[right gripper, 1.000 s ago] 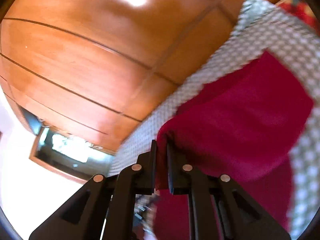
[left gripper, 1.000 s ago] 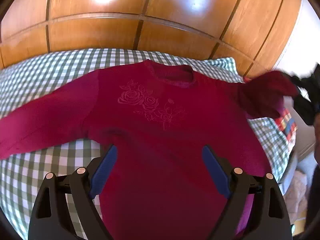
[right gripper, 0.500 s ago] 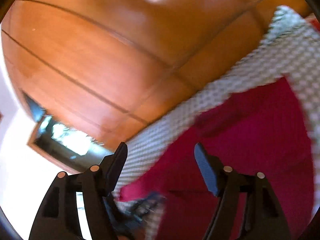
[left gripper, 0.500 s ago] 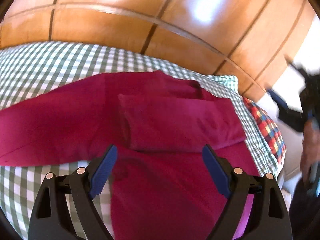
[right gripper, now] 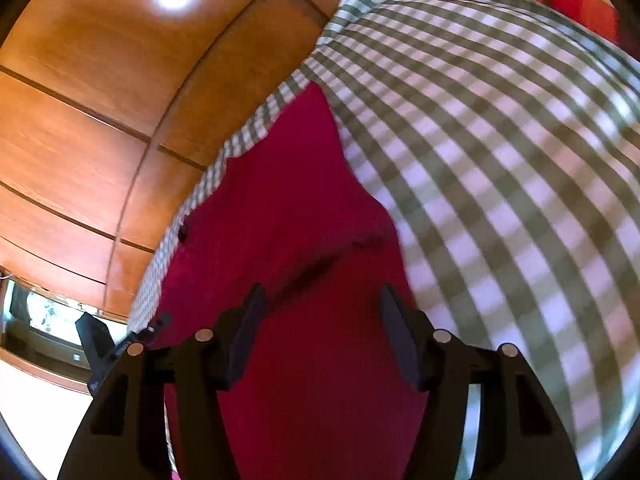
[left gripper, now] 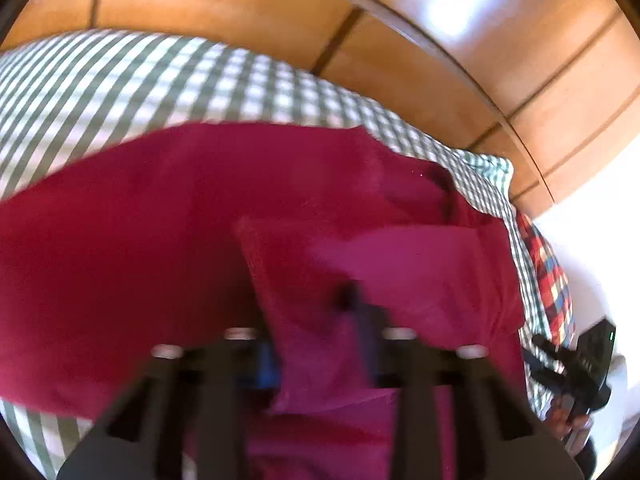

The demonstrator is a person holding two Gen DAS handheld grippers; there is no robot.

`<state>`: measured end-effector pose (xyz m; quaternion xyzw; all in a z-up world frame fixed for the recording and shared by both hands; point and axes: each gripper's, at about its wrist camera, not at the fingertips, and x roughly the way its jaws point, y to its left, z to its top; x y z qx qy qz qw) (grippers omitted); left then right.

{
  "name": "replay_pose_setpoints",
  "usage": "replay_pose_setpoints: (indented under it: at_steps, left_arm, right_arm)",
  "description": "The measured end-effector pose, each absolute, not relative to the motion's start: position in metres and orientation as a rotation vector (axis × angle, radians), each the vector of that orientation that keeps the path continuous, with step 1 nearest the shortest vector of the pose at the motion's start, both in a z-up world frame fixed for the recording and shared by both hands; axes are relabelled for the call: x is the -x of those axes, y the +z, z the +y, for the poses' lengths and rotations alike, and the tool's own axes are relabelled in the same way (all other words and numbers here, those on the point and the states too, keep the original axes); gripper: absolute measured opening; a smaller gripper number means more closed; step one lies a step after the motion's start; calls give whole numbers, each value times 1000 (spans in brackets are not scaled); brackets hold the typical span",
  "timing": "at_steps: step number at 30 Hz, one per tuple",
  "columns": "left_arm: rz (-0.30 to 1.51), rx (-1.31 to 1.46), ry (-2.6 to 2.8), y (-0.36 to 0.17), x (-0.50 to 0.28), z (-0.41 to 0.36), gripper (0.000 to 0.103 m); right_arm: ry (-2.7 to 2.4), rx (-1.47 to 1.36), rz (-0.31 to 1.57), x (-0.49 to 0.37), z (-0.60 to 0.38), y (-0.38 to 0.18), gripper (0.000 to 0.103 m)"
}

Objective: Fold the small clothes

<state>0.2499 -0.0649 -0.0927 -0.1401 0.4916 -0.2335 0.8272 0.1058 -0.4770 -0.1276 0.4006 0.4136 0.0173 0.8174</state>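
Note:
A dark red long-sleeved top lies flat on the green-and-white checked cloth. Its right sleeve lies folded across the chest. My left gripper is low over the top with folded fabric between its blurred jaws, which stand closer together than before. Whether they are closed on it is not clear. My right gripper is open and empty just above the red top, near its edge beside the checked cloth. It shows at the far right of the left wrist view.
A glossy wooden panel wall rises right behind the cloth's far edge. A red, blue and yellow checked fabric lies under the cloth at the right edge. A dark-framed window or mirror is low on the wall.
My right gripper let go of the sleeve, which now lies across the chest, and swung down over the top. My left gripper dropped onto the fabric and its jaws narrowed.

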Motion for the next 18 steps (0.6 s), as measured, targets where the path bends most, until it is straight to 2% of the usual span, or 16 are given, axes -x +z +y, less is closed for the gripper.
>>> replay_pose_setpoints:
  at_steps: [1,3,7,12,18]
  left_arm:
    - [1031,279,-497,-88,-251,-69,6]
    - [971,287,-513,-70,-254,-71,5]
    - [861,273,-523,-33,-248,-68,5]
    - [1019,198,-427,-77,-268,-64,5]
    - [1032,270,-422,-92,-276,-59,5]
  right_arm:
    - [36,-862,875,-115,-477,-127,59]
    - [15,-871,860,-133,-477,-125,50]
    - [-25,-765,922,-140,-467,-118,47]
    - [-63,-564,954,-124,-452,-109,48]
    - [-2,-419,858,-151,-425,-77,56]
